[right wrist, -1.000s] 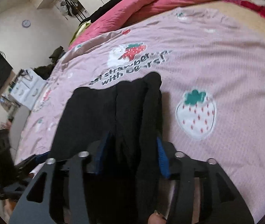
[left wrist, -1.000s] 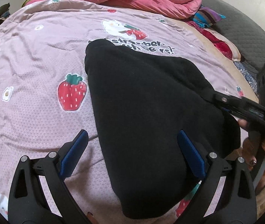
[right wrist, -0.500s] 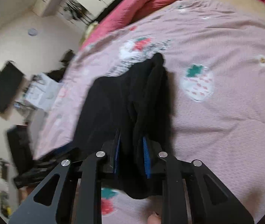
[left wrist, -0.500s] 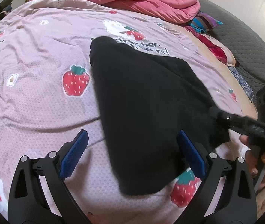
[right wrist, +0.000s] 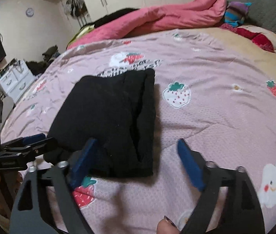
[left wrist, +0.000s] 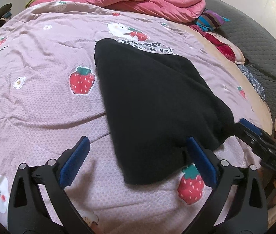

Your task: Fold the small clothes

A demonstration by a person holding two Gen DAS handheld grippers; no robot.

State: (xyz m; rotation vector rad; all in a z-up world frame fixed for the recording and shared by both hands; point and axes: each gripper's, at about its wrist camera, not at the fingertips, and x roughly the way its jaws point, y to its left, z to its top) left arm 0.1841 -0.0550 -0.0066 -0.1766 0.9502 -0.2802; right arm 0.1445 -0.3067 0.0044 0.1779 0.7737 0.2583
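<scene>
Now the folded black fleece garment [left wrist: 153, 105] lies flat on the pink strawberry-print bedsheet [left wrist: 40, 97], near the printed lettering. Right gripper [right wrist: 136, 163] w/ blue pads has jaws just opened wide, nothing pinched; garment's near edge sits between them. Left gripper [left wrist: 136, 161] also wide open, empty, hovering at the garment's near corner.

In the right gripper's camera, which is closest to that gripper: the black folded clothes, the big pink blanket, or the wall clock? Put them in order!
From the right gripper:
1. Black folded clothes, just ahead, leftward.
2. Pink blanket, across the bed's far side.
3. Wall clock, far left wall.
</scene>
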